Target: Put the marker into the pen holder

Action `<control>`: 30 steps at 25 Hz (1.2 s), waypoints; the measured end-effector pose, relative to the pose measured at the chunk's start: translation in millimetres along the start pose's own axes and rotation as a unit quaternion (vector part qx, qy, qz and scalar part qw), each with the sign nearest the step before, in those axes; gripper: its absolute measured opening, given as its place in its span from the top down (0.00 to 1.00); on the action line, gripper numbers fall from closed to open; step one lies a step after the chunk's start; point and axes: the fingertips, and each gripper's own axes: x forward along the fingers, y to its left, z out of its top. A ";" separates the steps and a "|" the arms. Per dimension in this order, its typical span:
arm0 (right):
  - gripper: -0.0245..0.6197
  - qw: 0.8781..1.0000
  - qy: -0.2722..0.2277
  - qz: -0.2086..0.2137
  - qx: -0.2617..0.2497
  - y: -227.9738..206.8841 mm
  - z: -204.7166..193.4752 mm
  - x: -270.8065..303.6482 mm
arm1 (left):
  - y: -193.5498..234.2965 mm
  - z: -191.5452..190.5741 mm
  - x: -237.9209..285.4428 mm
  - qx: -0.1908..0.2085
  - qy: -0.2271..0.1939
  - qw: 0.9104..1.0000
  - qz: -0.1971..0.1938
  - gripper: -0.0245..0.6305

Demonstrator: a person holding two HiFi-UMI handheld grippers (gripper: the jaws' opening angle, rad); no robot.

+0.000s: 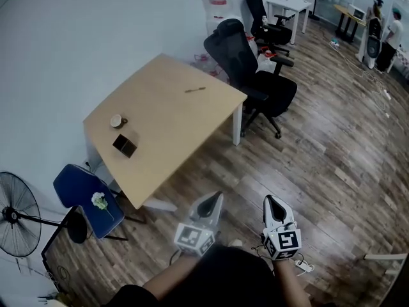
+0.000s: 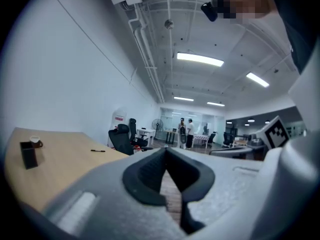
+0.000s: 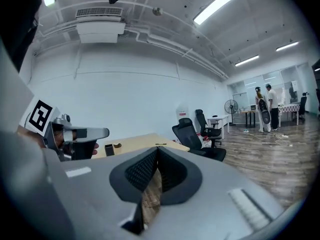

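Head view: the left gripper (image 1: 216,198) and right gripper (image 1: 268,201) are closed and empty, well short of the table (image 1: 172,130). The marker (image 1: 195,90) lies near the table's far edge, well apart from the pen holder (image 1: 124,145). A clumsy pinch could roll it off the smooth wood.

Left gripper view: jaws together, nothing between.

Right gripper view: the same. Beyond the table are office chairs (image 3: 192,136) and plank floor (image 3: 280,159).
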 end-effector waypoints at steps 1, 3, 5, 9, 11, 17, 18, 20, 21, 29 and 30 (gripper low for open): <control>0.96 1.000 0.002 -0.001 -0.003 -2.5 -0.1 2.6 | 2.4 -1.8 3.5 0.001 0.003 1.000 -0.002 0.96; 0.96 1.000 0.008 -0.006 -0.013 -7.4 -1.7 11.4 | 9.6 -5.3 11.8 0.002 0.008 1.000 -0.006 0.96; 0.96 1.000 0.014 -0.014 -0.016 -15.1 -3.2 21.3 | 17.0 -7.5 23.1 0.003 0.012 1.000 -0.010 0.96; 0.96 0.999 0.021 -0.024 -0.004 -30.6 -2.7 50.3 | 38.3 -5.7 57.4 0.003 0.015 1.000 -0.017 0.96; 0.96 0.999 0.020 -0.027 0.001 -38.6 2.1 71.3 | 54.8 -3.6 76.8 0.003 0.017 1.000 -0.017 0.96; 0.96 0.999 0.037 -0.016 -0.021 -58.2 25.7 155.5 | 121.9 7.4 133.1 -0.032 0.014 0.999 -0.008 0.96; 0.96 0.999 0.039 -0.007 -0.029 -59.2 31.8 172.0 | 134.8 9.6 143.3 -0.039 0.015 0.999 -0.005 0.96; 0.96 0.998 0.042 0.004 -0.042 -65.1 43.7 206.8 | 159.2 16.9 165.9 -0.040 0.018 0.999 -0.001 0.96; 0.96 0.998 0.046 0.004 -0.045 -70.0 48.8 224.5 | 170.8 21.9 177.9 -0.038 0.018 0.999 0.000 0.96; 0.96 0.998 0.062 -0.013 -0.030 -100.6 87.1 340.2 | 258.0 60.9 259.2 -0.033 0.016 0.999 -0.008 0.96; 0.96 0.998 0.059 -0.014 -0.030 -103.4 93.2 352.6 | 268.3 63.3 269.2 -0.037 0.016 0.999 -0.011 0.96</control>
